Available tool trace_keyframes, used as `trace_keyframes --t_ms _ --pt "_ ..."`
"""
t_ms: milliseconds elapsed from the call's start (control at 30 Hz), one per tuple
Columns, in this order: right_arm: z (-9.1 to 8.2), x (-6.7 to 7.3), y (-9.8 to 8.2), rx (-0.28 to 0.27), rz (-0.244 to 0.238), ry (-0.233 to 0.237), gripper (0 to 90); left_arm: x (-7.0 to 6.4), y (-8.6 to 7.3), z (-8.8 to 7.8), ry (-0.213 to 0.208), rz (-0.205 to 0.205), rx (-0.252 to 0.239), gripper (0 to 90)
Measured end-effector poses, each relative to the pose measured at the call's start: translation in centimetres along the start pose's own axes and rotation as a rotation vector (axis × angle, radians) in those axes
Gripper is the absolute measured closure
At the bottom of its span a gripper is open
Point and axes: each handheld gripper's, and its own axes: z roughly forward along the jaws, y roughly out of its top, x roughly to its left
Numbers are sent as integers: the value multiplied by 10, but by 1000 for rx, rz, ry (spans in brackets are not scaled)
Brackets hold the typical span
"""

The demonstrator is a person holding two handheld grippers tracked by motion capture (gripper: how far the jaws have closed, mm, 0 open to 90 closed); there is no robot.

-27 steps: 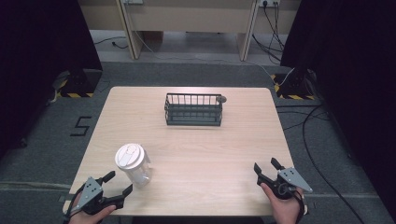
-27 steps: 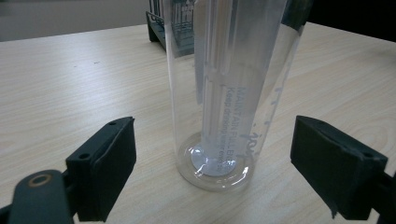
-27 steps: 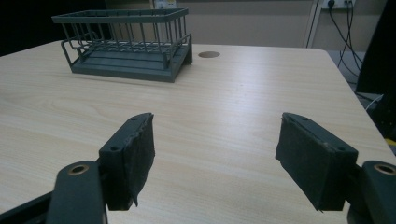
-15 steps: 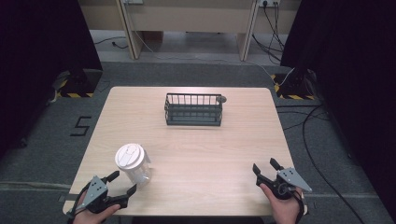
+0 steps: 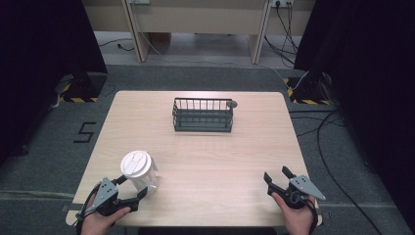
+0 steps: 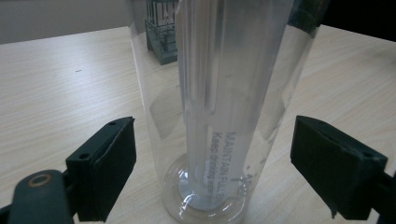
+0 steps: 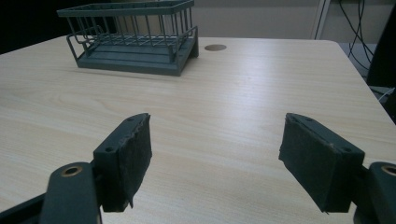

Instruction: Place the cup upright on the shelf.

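A clear plastic cup [image 5: 141,171] with a white lid stands upright near the table's front left. My left gripper [image 5: 131,187] is open with a jaw on either side of the cup's lower part, and neither jaw touches it. In the left gripper view the cup [image 6: 219,107] rises between the two black pads [image 6: 105,170], printed text on its wall. My right gripper [image 5: 277,176] rests open at the front right with nothing between its pads [image 7: 128,158]. A dark wire basket [image 5: 203,115] stands at the table's far middle, its rack [image 7: 135,35] ahead of the right gripper.
A small round grommet [image 5: 233,104] sits in the tabletop by the basket's right end. Bare wood lies between the cup and the basket. Black curtains flank the table; cables run on the floor at the right.
My left gripper has slid forward and right, so its open jaws now flank the cup. The right gripper has barely moved.
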Motion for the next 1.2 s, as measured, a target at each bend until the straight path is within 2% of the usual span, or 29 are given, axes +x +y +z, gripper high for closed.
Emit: trace_keyframes --t_ms 200,333,500,1200 --pt "2 0 -2 16 7 4 249 1 2 7 -9 1 0 139" --pt "3 -1 -2 20 -6 -2 249 1 2 12 -18 1 6 139" --pt "3 0 -3 34 7 -2 249 1 2 20 -19 3 4 137" --pt "5 -1 -5 54 11 -7 249 4 -4 25 -19 4 -6 175"
